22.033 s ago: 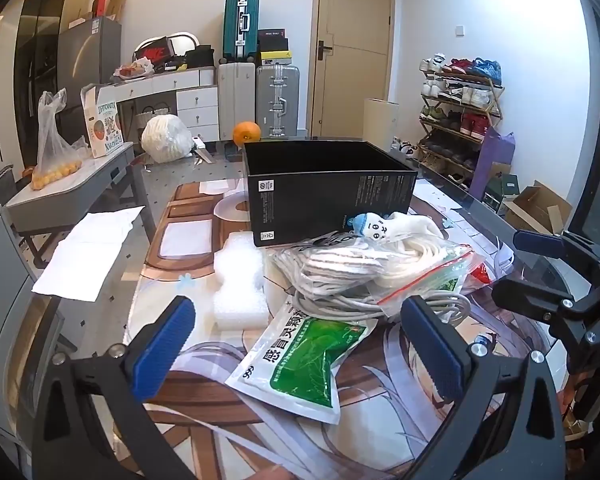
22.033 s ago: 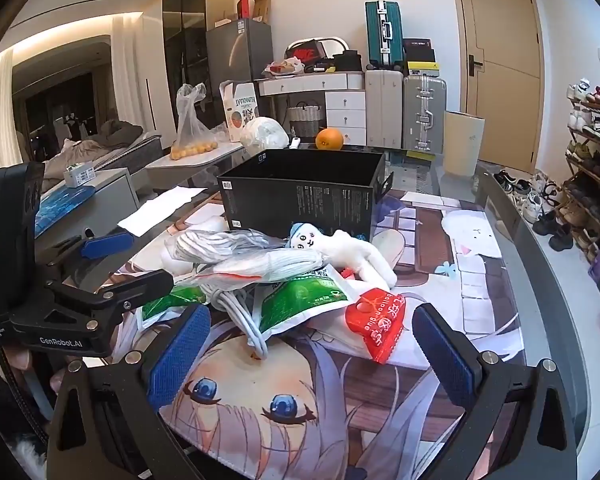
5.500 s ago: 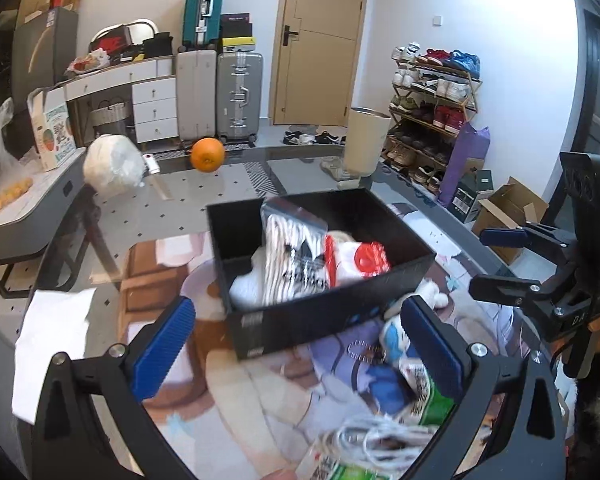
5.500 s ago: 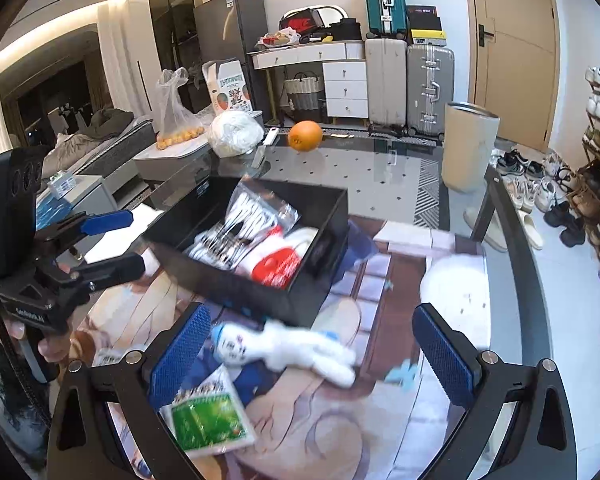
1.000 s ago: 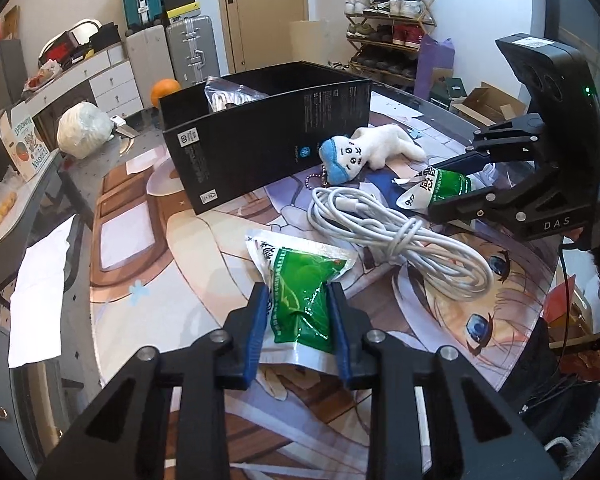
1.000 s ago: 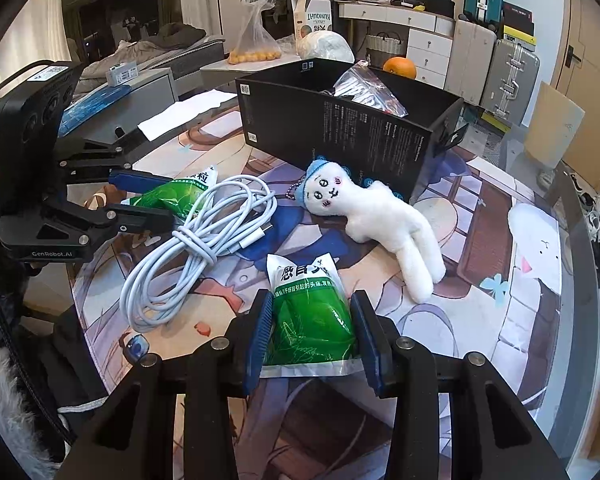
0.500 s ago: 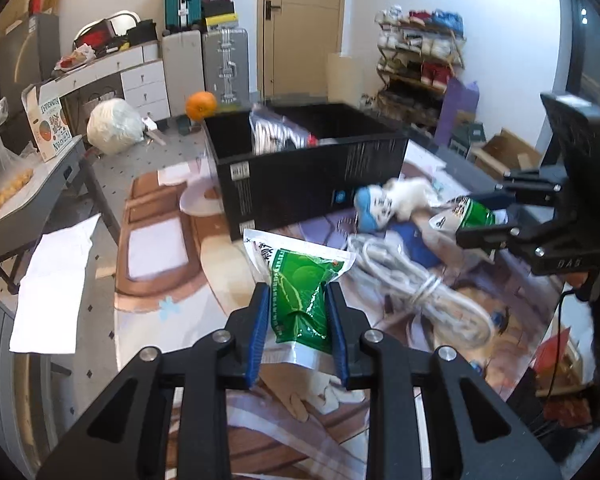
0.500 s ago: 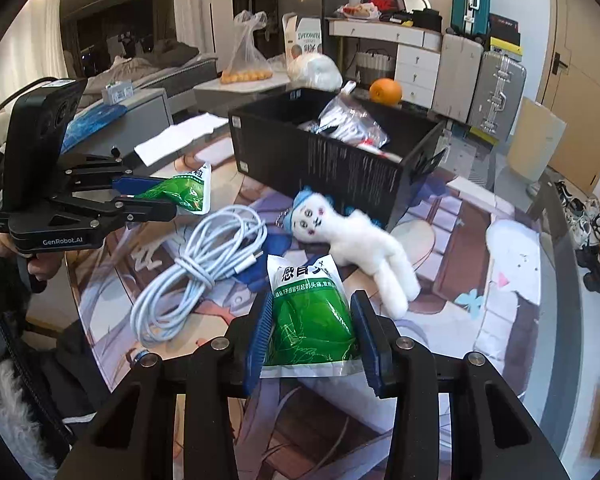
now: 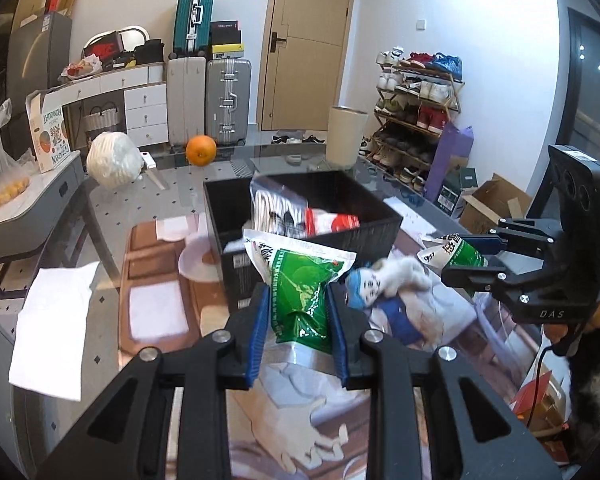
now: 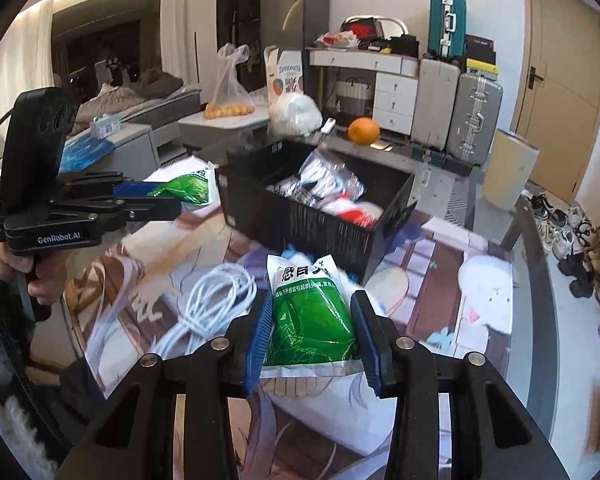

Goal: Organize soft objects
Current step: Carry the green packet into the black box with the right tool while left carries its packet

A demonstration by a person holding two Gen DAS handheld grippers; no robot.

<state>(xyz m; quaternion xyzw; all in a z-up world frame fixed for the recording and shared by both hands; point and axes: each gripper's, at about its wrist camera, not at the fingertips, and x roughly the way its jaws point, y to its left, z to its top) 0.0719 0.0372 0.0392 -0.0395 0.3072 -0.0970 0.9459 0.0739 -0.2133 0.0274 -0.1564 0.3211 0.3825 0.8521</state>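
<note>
My left gripper point(image 9: 296, 320) is shut on a green medicine pouch point(image 9: 300, 288) and holds it above the table, just in front of the black box point(image 9: 380, 234). In the right wrist view the right gripper point(image 10: 312, 328) is shut on a second green pouch point(image 10: 310, 312), also off the table. Each gripper shows in the other's view: the right gripper point(image 9: 466, 258) to the right, the left gripper point(image 10: 168, 198) to the left. The box point(image 10: 300, 224) holds a clear bag of white items point(image 10: 324, 178) and a red pouch point(image 9: 334, 222). A white plush toy point(image 9: 384, 280) and a coiled white cable point(image 10: 204, 304) lie on the mat.
An orange point(image 9: 201, 150) and a white bundle point(image 9: 110, 160) sit on the glass table beyond the box. White paper point(image 9: 52, 320) lies on the floor at left. A beige bin point(image 9: 346, 134), suitcases point(image 9: 228, 100) and a shoe rack point(image 9: 416, 92) stand further back.
Both grippers have risen with their green pouches. The inside of the box has come into view from above, and the cable has dropped out of the left wrist view.
</note>
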